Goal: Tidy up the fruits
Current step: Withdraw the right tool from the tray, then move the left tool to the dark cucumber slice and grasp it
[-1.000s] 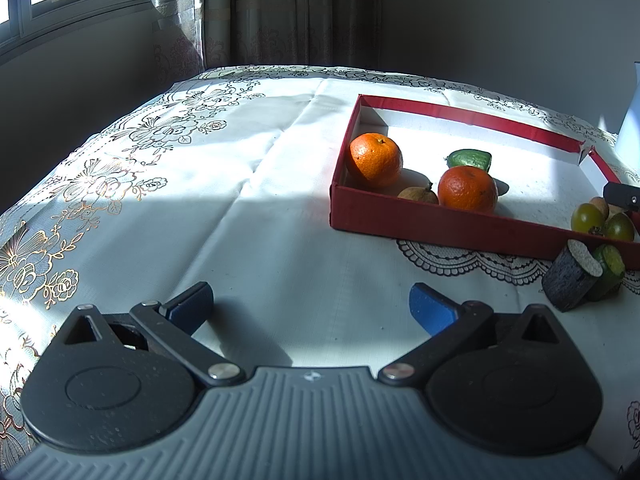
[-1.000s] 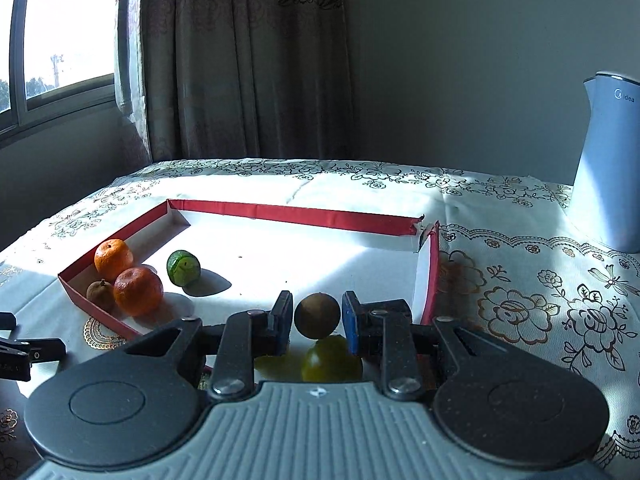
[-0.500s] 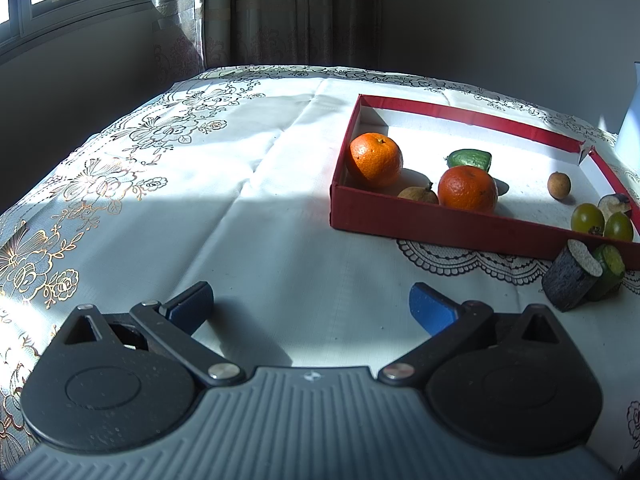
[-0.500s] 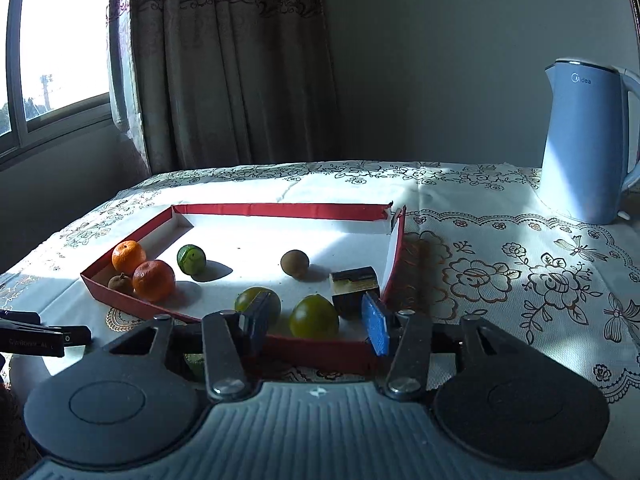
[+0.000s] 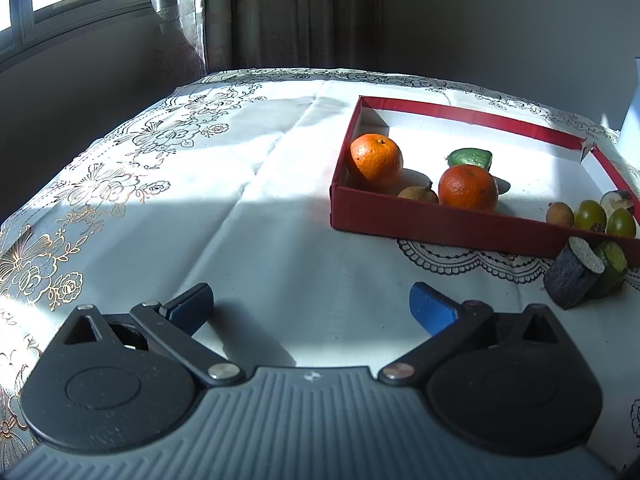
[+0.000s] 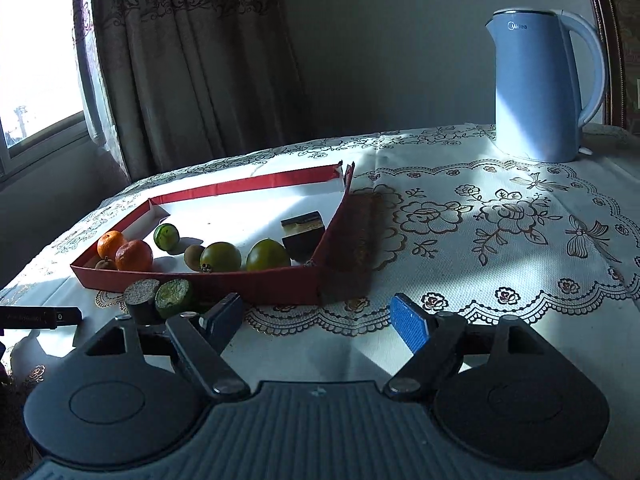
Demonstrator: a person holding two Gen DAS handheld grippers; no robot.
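Now between picks, by the look of it. Right gripper: jaws just opened, spread wide, nothing between them, poised over the floral-clothed worktop just in front of the shallow red cardboard tray. Left gripper: jaws likewise spread and empty, low over the cloth, well short of the tray. Already inside the tray: two round oranges, a small brown round fruit, two green round fruits and a dark cut block. Still outside, against the tray's front wall: a dark cylindrical chunk touching a green cut piece. Probably next: reach for one of these two, straddle it without nudging its neighbour, pinch gently, lift over the wall.
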